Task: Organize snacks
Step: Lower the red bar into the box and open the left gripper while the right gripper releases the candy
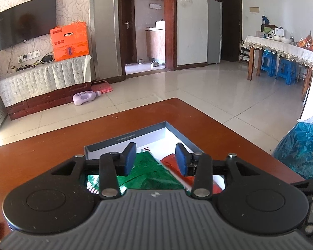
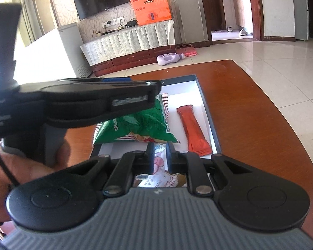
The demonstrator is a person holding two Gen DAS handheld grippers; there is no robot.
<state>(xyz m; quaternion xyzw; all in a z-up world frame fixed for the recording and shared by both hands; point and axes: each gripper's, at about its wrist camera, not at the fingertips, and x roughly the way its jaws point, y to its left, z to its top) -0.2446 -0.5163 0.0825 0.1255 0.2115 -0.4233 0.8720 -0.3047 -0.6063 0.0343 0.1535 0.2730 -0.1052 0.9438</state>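
Note:
A shallow grey box (image 2: 207,112) with a white floor sits on the brown table. Inside lie a green snack bag (image 2: 142,125) and an orange-red stick packet (image 2: 194,129). My left gripper (image 1: 155,158) is open and empty, hovering just above the green bag (image 1: 154,173) in the box (image 1: 135,134); it also shows from the side in the right wrist view (image 2: 119,83). My right gripper (image 2: 159,156) is shut on a pale printed snack packet (image 2: 159,166), held over the box's near end.
The brown table (image 1: 52,156) ends close beyond the box. A blue plastic bag (image 1: 302,148) sits at the table's right. Beyond are tiled floor, a TV cabinet with an orange box (image 1: 70,40), and a purple bottle (image 1: 85,97) on the floor.

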